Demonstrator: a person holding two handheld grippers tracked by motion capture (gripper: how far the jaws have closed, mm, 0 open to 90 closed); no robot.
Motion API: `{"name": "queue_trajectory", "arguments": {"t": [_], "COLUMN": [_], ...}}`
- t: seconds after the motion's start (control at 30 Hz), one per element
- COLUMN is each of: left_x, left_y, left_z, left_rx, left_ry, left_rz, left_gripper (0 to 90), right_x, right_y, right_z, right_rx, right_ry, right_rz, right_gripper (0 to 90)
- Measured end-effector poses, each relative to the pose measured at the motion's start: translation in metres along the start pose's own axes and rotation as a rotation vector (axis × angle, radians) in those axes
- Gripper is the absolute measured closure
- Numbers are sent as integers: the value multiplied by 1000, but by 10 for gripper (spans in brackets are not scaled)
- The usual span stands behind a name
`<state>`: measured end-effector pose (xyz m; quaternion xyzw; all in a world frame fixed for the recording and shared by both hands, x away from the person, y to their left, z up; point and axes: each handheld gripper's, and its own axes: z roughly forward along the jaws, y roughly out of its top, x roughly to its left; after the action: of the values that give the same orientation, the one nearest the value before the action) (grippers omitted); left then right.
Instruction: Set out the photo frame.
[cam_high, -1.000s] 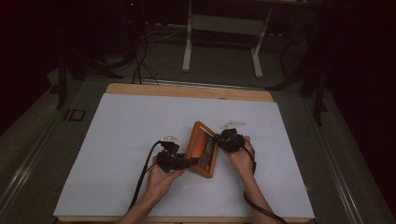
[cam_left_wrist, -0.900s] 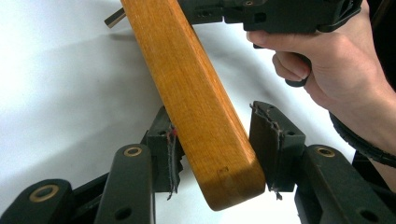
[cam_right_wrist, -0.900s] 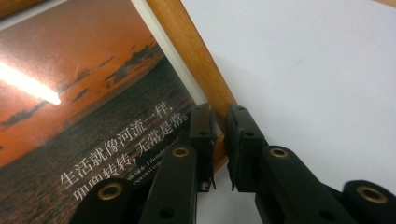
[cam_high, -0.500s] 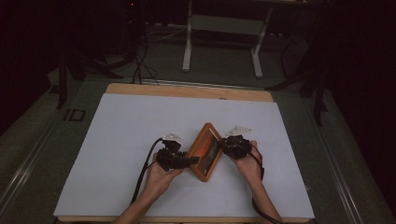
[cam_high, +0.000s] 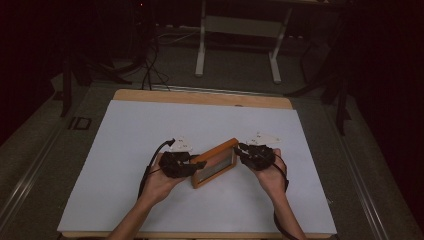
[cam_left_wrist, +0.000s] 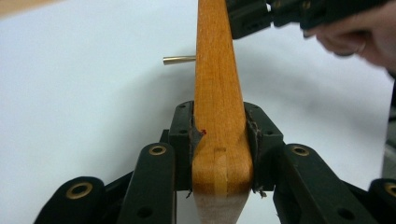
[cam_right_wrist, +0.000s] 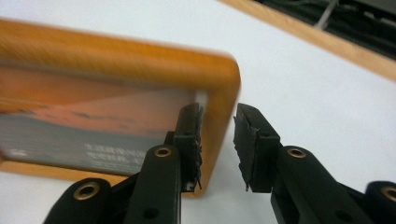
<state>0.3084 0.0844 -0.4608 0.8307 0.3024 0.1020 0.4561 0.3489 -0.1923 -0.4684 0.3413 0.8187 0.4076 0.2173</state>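
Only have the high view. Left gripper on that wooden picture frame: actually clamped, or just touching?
Observer: Clamped. In the left gripper view, the left gripper has just been closing, and both pads press the picture frame at its edge.
Operator: And the right one?
Observer: Not clamped. The right gripper has just been opening. The frame's side rail sits between its jaws, with a gap to one pad.
Operator: Anything on the frame's back?
Observer: A brass peg sticks out of it.
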Motion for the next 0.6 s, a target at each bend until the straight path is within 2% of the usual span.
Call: {"name": "queue_trajectory", "arguments": {"t": [0.07, 0.13, 0.2, 0.37, 0.5, 0.6], "left_x": [3, 6, 9, 9, 8, 10], "left_y": [-2, -5, -8, -11, -12, -13], "left_z": [-1, 0, 0, -1, 0, 0], "left_rx": [-1, -14, -11, -20, -26, -31], "left_ry": [4, -9, -14, -19, -23, -28], "left_rz": [11, -5, -14, -20, -18, -43], "left_gripper": [687, 687, 686, 685, 685, 684], "right_x": [3, 8, 11, 13, 12, 11], "right_y": [5, 7, 10, 22, 28, 30], "right_z": [-3, -5, -9, -16, -11, -5], "right_rx": [-10, -21, -39, -85, -90, -102], "right_ry": [-11, -34, -30, -18, -10, 4], "right_rz": [-16, -56, -73, -81, -69, -43], "right_gripper": [697, 718, 734, 892, 898, 899]}}
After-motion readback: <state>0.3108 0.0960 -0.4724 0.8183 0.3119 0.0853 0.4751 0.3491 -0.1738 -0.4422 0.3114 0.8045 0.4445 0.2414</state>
